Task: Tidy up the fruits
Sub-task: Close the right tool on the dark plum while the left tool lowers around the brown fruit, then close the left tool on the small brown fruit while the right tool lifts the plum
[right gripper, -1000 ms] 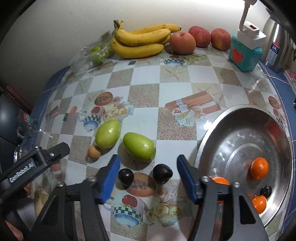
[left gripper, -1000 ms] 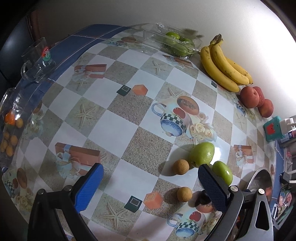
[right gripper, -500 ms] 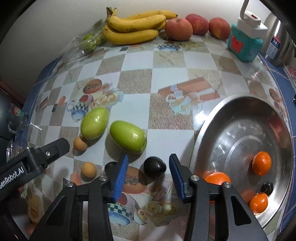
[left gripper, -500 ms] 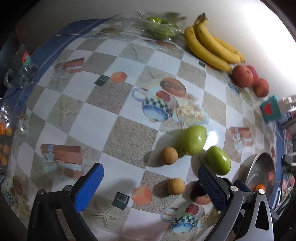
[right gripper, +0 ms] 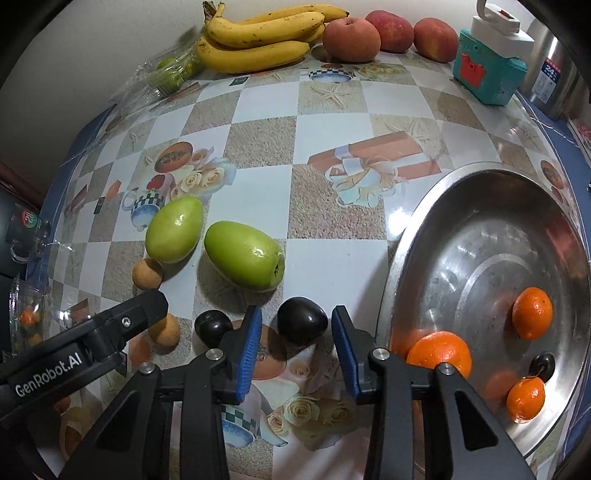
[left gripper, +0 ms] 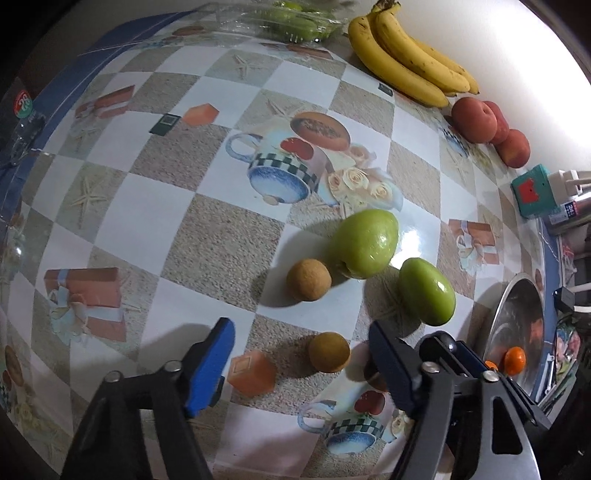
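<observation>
In the left wrist view my left gripper [left gripper: 301, 354] points down at the checked tablecloth, jaws closing. A small brown round fruit [left gripper: 328, 352] lies between the blue pads, untouched. A second brown fruit [left gripper: 308, 279] and two green fruits [left gripper: 365, 243] [left gripper: 426, 291] lie just beyond. In the right wrist view my right gripper [right gripper: 297, 332] is closing around a dark plum [right gripper: 302, 325], with thin gaps still showing at both pads. Another dark plum [right gripper: 212, 326] sits left of it. The steel bowl [right gripper: 406, 251] at the right holds three oranges [right gripper: 439, 352] and a dark plum [right gripper: 541, 365].
Bananas [right gripper: 258, 40], three reddish peaches [right gripper: 351, 38] and a teal box [right gripper: 487, 75] line the wall. A clear punnet of green fruit [left gripper: 295, 18] stands at the back left. A glass mug [right gripper: 27, 236] and a clear tub [right gripper: 26, 317] sit at the left edge.
Both grippers have sunk closer to the table. The left jaws have narrowed around the near brown fruit. The right jaws have narrowed onto the dark plum.
</observation>
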`<action>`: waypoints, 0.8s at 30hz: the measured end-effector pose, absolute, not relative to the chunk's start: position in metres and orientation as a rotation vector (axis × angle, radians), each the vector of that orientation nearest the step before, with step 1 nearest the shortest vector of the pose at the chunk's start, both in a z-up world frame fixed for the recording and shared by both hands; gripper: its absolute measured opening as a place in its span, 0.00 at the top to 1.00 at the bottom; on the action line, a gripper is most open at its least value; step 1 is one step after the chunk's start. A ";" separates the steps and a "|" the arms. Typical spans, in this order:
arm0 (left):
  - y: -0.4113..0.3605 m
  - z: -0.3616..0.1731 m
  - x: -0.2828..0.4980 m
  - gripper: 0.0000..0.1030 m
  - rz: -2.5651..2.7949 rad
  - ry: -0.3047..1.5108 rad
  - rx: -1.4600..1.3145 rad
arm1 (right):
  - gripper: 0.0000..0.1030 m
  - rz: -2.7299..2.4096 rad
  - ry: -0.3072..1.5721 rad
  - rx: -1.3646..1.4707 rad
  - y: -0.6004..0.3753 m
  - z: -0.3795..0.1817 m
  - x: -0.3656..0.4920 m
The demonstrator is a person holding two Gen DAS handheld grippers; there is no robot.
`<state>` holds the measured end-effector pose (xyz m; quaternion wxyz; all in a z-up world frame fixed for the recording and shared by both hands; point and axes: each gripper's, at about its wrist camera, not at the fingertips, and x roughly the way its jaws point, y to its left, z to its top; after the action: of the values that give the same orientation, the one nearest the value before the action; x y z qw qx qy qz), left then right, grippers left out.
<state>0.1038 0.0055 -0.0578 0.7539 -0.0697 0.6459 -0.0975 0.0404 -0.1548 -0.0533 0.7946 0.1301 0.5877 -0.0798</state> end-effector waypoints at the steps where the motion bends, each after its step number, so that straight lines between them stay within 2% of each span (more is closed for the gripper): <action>1: 0.005 -0.058 0.103 0.32 -0.216 1.410 -0.151 | 0.61 -0.172 1.264 0.280 -0.154 -0.054 0.041; 3: 0.004 -0.058 0.103 0.43 -0.225 1.414 -0.154 | 0.62 -0.173 1.269 0.273 -0.154 -0.056 0.041; 8: -0.003 -0.062 0.101 0.59 -0.260 1.439 -0.160 | 0.68 -0.187 1.278 0.264 -0.153 -0.058 0.041; 14: -0.009 -0.063 0.101 0.72 -0.285 1.448 -0.170 | 0.70 -0.181 1.273 0.280 -0.155 -0.057 0.038; 24: -0.009 -0.056 0.099 0.74 -0.307 1.429 -0.194 | 0.71 -0.168 1.255 0.326 -0.160 -0.050 0.031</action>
<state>0.0995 -0.0089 -0.0558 0.7403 -0.0883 0.6517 -0.1398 0.0309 -0.1599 -0.0497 0.7939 0.1514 0.5837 -0.0779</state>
